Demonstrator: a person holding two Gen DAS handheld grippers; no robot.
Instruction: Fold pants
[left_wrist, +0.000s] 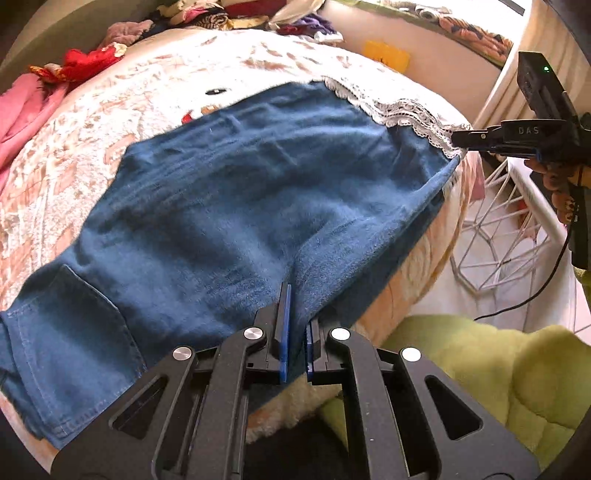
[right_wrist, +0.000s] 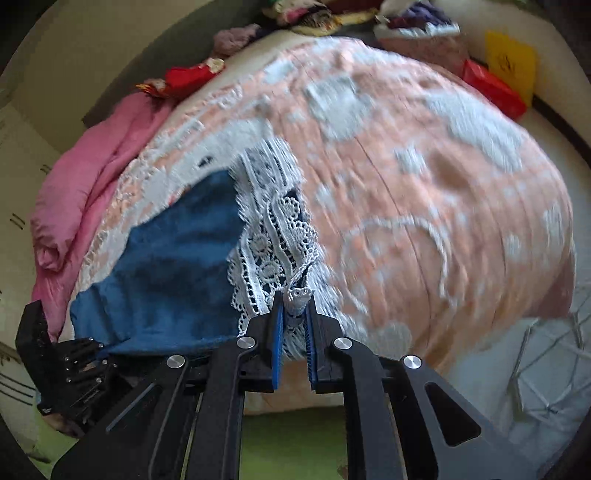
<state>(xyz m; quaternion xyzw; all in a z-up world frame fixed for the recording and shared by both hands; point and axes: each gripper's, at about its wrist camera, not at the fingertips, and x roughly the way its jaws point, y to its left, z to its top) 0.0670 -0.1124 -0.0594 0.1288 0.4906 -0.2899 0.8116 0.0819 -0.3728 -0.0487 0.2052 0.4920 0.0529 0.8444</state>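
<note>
A: Where do we have the pants just now?

B: Spread flat across the peach-and-white bedspread, filling the middle of our left wrist view. The back pocket sits down at eight o'clock, and the white lace hem runs up at two o'clock.

A: And our left gripper?

B: At six o'clock in its own view, its blue pads pressed together on a ridge of the blue denim near the edge of the bed. The cloth rises up between the two fingers.

A: The right gripper?

B: Its jaws are nearly together and pinch a bunch of the lace hem. From the left wrist camera we see it at three o'clock, touching the lace at the far corner of the pants, with a hand gripping its handle.

A: What lies around us?

B: A pink quilt at nine o'clock in the right wrist view, a heap of mixed clothes at twelve o'clock at the far end of the bed, a white wire basket beside the bed at three o'clock, and a green cushion at five o'clock. The right wrist view is blurred, so we cannot read the finer pattern of the bedspread there.
</note>
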